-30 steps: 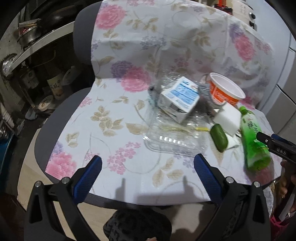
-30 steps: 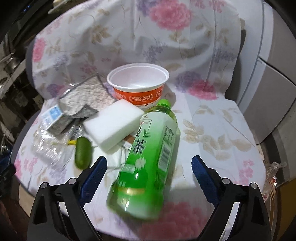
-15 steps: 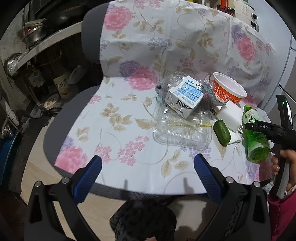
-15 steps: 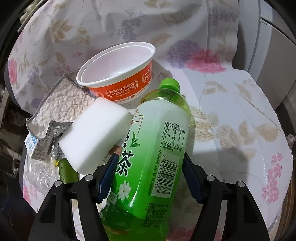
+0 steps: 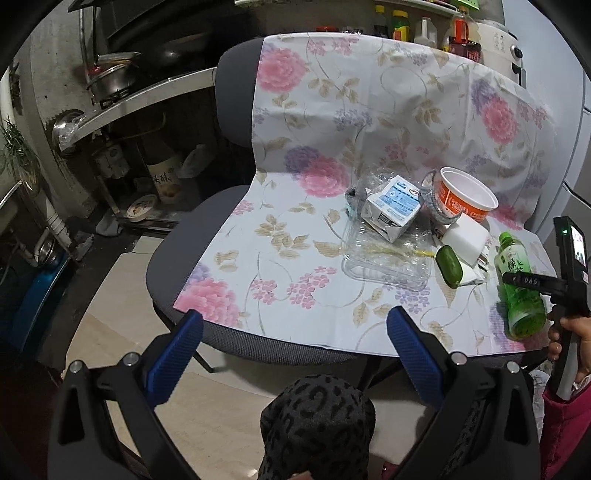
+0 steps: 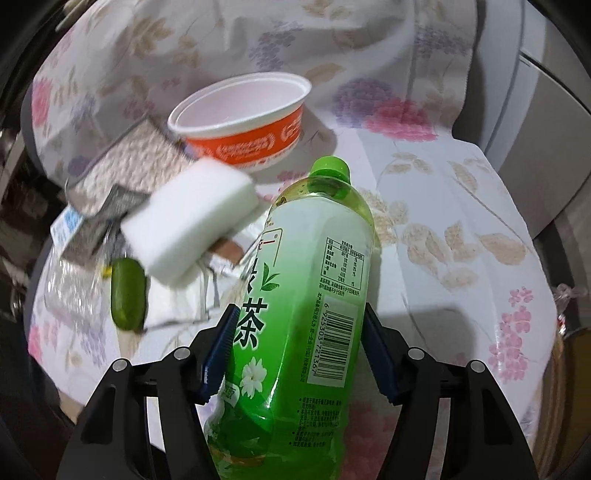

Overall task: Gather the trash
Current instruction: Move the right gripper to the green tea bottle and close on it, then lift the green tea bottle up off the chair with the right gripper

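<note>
A green tea bottle [image 6: 306,302] lies on the flowered cloth [image 6: 461,229] over a chair seat. My right gripper [image 6: 299,350] is shut on the bottle's lower body, both blue pads against its sides; it also shows in the left wrist view [image 5: 521,280]. Beside it lie a white foam block [image 6: 192,221], an orange-and-white paper bowl [image 6: 243,122], a small green cucumber-like piece [image 6: 127,293], a milk carton [image 5: 393,206] and a clear plastic tray [image 5: 388,258]. My left gripper [image 5: 295,350] is open and empty, held back in front of the chair's front edge.
A grey quilted cloth [image 6: 129,162] lies behind the foam block. Shelves with pots [image 5: 110,81] and jars stand left of the chair. Bottles [image 5: 402,26] stand behind the chair back. A dark patterned thing [image 5: 317,424] sits below the left gripper. A grey cabinet [image 6: 546,110] stands right.
My right gripper has moved in and closed its pads onto the green bottle. My left gripper has pulled back from the chair, still open.
</note>
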{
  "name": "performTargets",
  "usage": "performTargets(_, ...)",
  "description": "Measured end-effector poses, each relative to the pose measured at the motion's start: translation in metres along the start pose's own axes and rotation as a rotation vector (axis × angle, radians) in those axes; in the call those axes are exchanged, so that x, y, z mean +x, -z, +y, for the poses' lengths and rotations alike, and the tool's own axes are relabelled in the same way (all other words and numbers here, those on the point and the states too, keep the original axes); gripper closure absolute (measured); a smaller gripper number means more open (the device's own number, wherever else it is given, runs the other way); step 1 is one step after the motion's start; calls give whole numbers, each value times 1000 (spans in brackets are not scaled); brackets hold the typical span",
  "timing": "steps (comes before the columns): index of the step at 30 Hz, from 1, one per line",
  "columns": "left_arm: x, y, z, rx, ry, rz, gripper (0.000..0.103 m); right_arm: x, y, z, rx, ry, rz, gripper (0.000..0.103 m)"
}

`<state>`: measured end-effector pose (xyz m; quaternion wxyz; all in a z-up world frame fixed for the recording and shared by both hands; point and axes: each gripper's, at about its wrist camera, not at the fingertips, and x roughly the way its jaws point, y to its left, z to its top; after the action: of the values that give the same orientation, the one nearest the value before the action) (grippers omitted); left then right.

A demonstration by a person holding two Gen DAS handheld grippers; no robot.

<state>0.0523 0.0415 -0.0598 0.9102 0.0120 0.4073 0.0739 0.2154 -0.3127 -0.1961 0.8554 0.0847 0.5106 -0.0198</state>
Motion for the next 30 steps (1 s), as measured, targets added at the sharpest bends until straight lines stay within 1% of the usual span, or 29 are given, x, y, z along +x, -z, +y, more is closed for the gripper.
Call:
performTargets(3, -4, 2, -3, 10, 11, -5, 7, -3, 4, 1, -4, -23, 31, 35)
performTargets(5, -4, 2, -5, 16, 23, -4, 7, -5, 6, -1, 2, -39, 36, 34)
performTargets(7, -2, 3, -7, 22, 30, 0, 7, -6, 4, -5, 30, -48, 44, 25)
performTargets(9, 1, 3, -6, 24, 38, 3, 7, -7, -2, -10, 65, -64, 36, 23)
performTargets(11, 4, 4, -4, 23, 41, 5, 7, -7, -9, -13, 86, -61, 31, 23)
performTargets(13, 7, 4, -2, 18, 43, 8, 7, -6, -15, -14, 97, -53, 28, 24)
performTargets(14, 8, 4, 0, 15, 46, 10, 7, -5, -18, -14, 101, -52, 33, 30)
performTargets(15, 10, 5, 2, 12, 48, 11, 7, -4, -19, -14, 101, -49, 40, 40)
performTargets(19, 15, 6, 8, 5, 53, 21, 7, 5, -23, -8, 74, 4, 67, 40)
performTargets(21, 17, 6, 12, 0, 57, 22, 7, 9, -23, -7, 69, 12, 79, 39)
performTargets(25, 18, 5, 19, -13, 56, 18, 7, 11, -24, -2, 49, 47, 79, 39)
performTargets(30, 17, 6, 26, -23, 60, 15, 7, 12, -22, 3, 25, 63, 72, 40)
